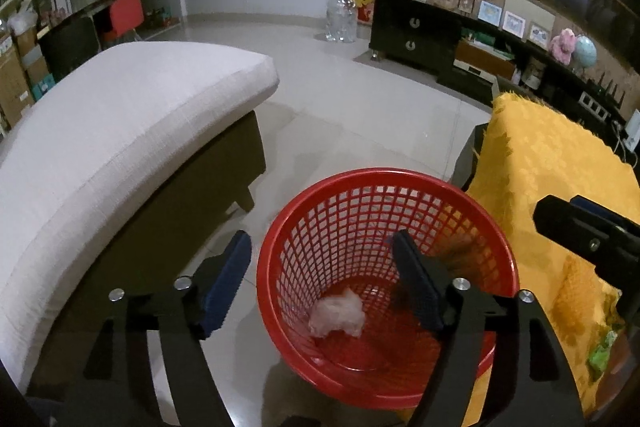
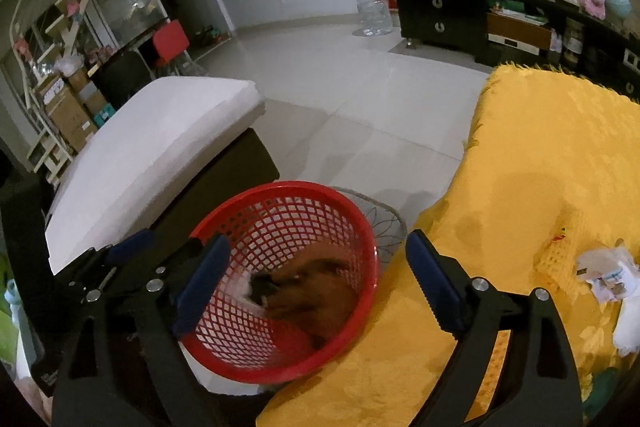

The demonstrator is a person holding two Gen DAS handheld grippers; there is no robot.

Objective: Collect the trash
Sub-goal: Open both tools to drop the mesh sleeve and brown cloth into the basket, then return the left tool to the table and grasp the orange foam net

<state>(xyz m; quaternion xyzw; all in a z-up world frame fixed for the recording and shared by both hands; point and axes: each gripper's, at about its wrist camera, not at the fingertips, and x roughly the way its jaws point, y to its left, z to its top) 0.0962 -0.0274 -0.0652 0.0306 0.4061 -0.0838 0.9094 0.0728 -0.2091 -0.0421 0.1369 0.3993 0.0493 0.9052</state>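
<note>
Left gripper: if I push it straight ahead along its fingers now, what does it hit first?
Most likely the red basket. The left gripper is open and points down into its mouth, so it would meet the mesh wall or floor near the white crumpled tissue. Depth is hard to judge through the fisheye.

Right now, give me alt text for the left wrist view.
An open left gripper hovers over a red mesh basket holding a crumpled white tissue. A white-cushioned bench sits left, a yellow cloth right.
</note>
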